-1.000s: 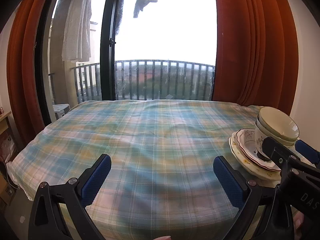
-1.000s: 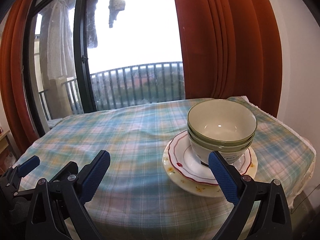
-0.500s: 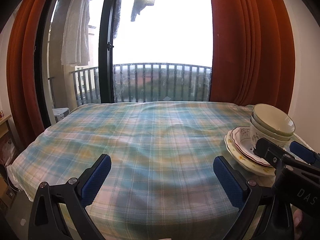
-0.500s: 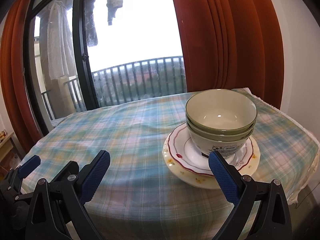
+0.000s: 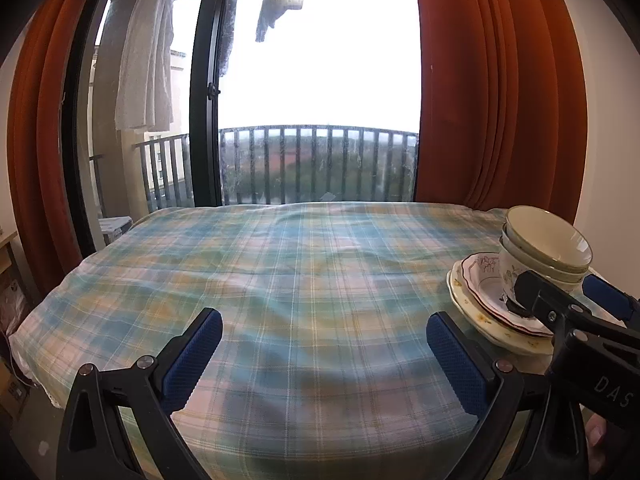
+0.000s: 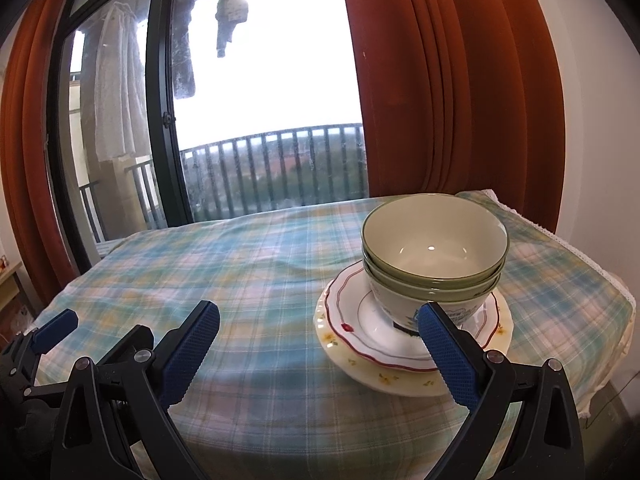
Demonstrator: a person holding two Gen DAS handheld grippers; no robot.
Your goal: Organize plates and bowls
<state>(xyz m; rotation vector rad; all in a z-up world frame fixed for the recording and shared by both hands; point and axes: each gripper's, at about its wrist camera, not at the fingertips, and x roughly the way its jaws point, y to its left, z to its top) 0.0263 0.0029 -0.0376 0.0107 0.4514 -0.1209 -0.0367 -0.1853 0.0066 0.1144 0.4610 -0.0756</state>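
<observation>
Three nested bowls [image 6: 434,258], green-rimmed on top and a flowered white one below, stand on a red-rimmed plate [image 6: 360,320] that lies on a cream flowered plate [image 6: 360,372]. The stack sits at the table's right side; in the left wrist view the bowls [image 5: 546,250] and plates [image 5: 476,296] show at the far right. My right gripper [image 6: 318,354] is open, near the table's front edge, its right finger just in front of the stack. My left gripper [image 5: 324,358] is open over bare cloth, left of the stack.
A plaid cloth [image 5: 300,280] covers the table. Behind it are a glass balcony door [image 5: 208,92], a railing and orange curtains [image 6: 448,80]. A white wall is close on the right. The cloth's right edge [image 6: 592,264] lies just beyond the stack.
Both grippers have drawn back and lowered toward the table's near edge. The stack of bowls and plates has stayed put. Both grippers remain open.
</observation>
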